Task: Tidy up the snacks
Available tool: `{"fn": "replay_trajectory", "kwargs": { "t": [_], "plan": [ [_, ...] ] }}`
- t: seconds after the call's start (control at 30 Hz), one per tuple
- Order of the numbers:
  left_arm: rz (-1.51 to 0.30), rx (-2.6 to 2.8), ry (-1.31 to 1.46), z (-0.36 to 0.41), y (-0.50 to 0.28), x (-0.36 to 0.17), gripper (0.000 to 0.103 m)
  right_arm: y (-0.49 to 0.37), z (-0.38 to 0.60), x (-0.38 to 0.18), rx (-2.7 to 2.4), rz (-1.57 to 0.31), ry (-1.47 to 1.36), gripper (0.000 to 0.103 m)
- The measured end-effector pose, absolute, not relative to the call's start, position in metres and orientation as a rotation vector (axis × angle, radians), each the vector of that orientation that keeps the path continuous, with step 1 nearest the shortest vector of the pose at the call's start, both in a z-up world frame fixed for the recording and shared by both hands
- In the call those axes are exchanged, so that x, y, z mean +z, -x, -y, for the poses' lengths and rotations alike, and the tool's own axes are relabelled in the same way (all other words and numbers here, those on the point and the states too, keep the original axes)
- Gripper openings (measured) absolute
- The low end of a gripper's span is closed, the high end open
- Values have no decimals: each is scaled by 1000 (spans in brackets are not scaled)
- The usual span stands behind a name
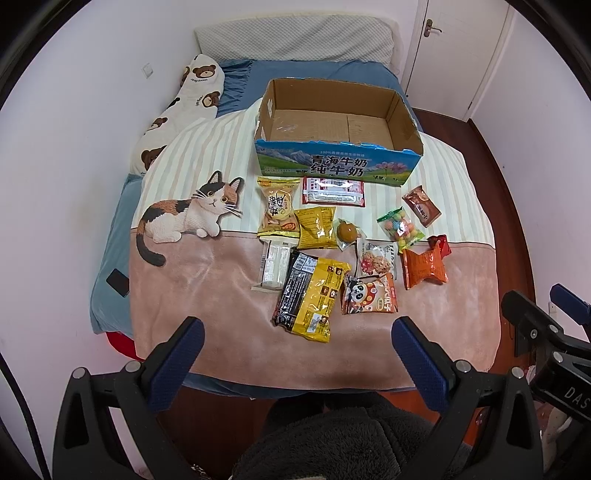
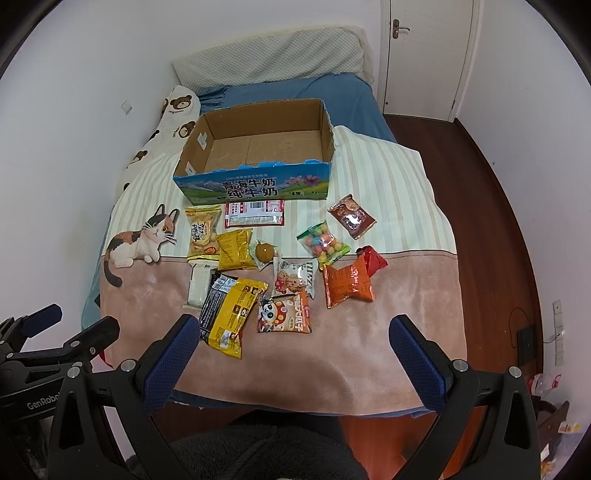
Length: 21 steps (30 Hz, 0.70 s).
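Note:
An open cardboard milk box (image 1: 338,162) (image 2: 255,188) with a blue printed front stands on the bed, nothing inside it. In front of it lie several snack packets: a yellow-black bag (image 1: 310,295) (image 2: 231,312), a panda packet (image 1: 369,295) (image 2: 284,314), an orange packet (image 1: 423,267) (image 2: 347,282), a candy bag (image 1: 400,227) (image 2: 323,243), a brown packet (image 1: 421,205) (image 2: 351,216) and a red-white packet (image 1: 332,190) (image 2: 255,213). My left gripper (image 1: 297,339) hovers open over the bed's near edge. My right gripper (image 2: 291,338) is open too, beside it, holding nothing.
A cat-print blanket (image 1: 221,295) covers the bed; a bear-print pillow (image 1: 177,110) and a grey pillow (image 1: 295,35) lie at the far end. A dark phone (image 1: 118,282) rests at the left edge. Wooden floor (image 2: 498,258) and a door (image 2: 424,55) are to the right.

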<state>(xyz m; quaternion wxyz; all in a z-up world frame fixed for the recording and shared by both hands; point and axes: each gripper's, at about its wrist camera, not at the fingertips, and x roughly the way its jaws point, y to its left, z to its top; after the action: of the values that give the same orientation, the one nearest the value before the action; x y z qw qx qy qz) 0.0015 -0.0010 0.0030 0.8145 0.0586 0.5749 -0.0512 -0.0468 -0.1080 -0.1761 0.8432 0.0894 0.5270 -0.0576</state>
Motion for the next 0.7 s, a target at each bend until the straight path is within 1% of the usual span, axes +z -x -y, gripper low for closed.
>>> {"fn": "replay_trajectory", "kwargs": {
  "t": [0.23, 0.4, 0.5, 0.6, 0.7],
  "plan": [
    [-1231, -108, -129, 0, -2, 1, 103, 46, 108, -176, -121, -1112, -190, 103],
    [-1210, -86, -154, -5, -10, -11, 103, 43, 111, -185, -123, -1119, -223, 103],
    [-1222, -71, -174, -6, -23, -31, 103, 35, 118, -200, -135, -1133, -239, 103],
    [-1264, -67, -241, -2, -40, -71, 103, 23, 127, -230, -135, -1174, -273, 103],
    [-1330, -88, -318, 7, -56, -118, 103, 9, 137, -273, -132, -1248, -317, 103]
  ]
}}
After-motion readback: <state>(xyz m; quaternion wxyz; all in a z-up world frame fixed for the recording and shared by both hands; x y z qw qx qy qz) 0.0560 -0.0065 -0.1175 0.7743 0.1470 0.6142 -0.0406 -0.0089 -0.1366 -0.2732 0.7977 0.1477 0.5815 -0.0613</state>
